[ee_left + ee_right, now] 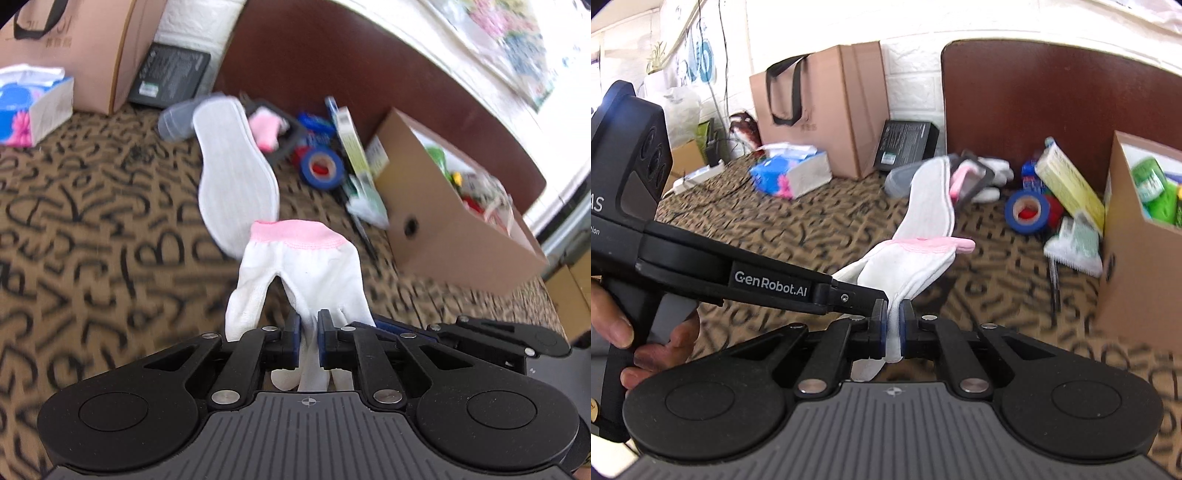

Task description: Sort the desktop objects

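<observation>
A white glove with a pink cuff hangs above the patterned table, held by both grippers. My left gripper is shut on its fingers. My right gripper is shut on the same glove, and the left gripper's arm comes in beside it from the left. A white insole lies on the table behind the glove. A second pink-cuffed glove lies farther back. An open cardboard box holding several items stands at the right.
A blue tape roll, a yellow-green box and a white brush lie near the cardboard box. A tissue pack, a brown paper bag and a black box stand at the back left.
</observation>
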`<state>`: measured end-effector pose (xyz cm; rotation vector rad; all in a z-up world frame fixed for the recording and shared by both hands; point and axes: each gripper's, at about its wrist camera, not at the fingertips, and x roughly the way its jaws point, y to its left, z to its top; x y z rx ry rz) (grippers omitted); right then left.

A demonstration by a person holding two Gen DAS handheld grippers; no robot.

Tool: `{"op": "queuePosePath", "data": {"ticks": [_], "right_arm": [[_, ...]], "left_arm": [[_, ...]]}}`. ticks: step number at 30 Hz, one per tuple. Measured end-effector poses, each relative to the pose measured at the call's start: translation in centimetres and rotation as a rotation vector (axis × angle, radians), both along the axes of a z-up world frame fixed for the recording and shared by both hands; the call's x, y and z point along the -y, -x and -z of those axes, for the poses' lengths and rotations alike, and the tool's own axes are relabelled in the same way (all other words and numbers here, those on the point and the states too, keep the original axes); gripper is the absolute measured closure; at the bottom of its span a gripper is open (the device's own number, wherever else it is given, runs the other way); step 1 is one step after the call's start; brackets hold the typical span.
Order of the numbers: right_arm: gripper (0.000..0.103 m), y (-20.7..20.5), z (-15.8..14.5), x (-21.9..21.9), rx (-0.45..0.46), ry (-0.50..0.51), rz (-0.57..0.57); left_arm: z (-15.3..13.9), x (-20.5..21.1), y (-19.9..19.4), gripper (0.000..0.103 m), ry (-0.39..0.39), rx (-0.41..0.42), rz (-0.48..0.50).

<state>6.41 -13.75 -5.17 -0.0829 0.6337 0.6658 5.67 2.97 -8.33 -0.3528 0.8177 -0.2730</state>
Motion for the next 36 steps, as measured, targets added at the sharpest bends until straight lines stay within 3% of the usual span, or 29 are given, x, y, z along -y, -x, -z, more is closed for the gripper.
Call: {"op": "queuePosePath", "data": {"ticks": [11, 12, 13, 17, 19, 21, 22, 24, 27, 32, 36], "right_arm": [[0.095, 6.3, 1.4, 2.3, -0.083, 0.058, -0.006], [0.094, 6.6, 1.6, 2.5, -0.089, 0.059, -0.003], [0.094, 6.9, 1.7, 2.6, -0.095, 0.058, 0.001], [0.090, 7.6, 2.3, 3.2, -0.106, 0.068, 0.033], [0.085, 7.7, 2.3, 3.5, -0.106, 0.062, 0.045], [0.070, 7.8, 2.2, 3.6, -0.093, 0.066, 0.062], [0.067, 7.9, 2.2, 3.7, -0.084, 0.071, 0.072], [0.059, 7.8, 2.1, 4.0, -0.083, 0.063, 0.082], [0.046, 7.9, 2.1, 4.2, -0.072, 0.058, 0.092], [0.041, 7.9, 2.1, 4.1, -0.064, 0.055, 0.090], [0.041, 7.8, 2.1, 3.9, -0.069, 0.050, 0.088]], "left_arm": [[1.9, 2.2, 5.6, 0.093, -0.005, -0.071, 0.059], [2.0, 2.2, 5.8, 0.086, -0.008, -0.072, 0.059], [2.0, 2.3, 6.1, 0.072, -0.012, -0.071, 0.063], [1.8, 2.6, 6.9, 0.065, -0.038, -0.050, 0.068], [1.5, 2.5, 7.4, 0.050, -0.023, -0.032, 0.060], [1.1, 2.3, 7.7, 0.041, -0.015, -0.015, 0.047], [0.9, 2.2, 7.8, 0.035, -0.011, -0.005, 0.042], [0.7, 1.9, 7.8, 0.029, -0.001, 0.007, 0.023], [0.3, 1.6, 7.9, 0.026, 0.022, 0.026, 0.003], [-0.9, 0.9, 8.3, 0.025, 0.095, 0.082, 0.012], [-1.0, 0.8, 7.8, 0.020, 0.031, 0.104, -0.031]]}}
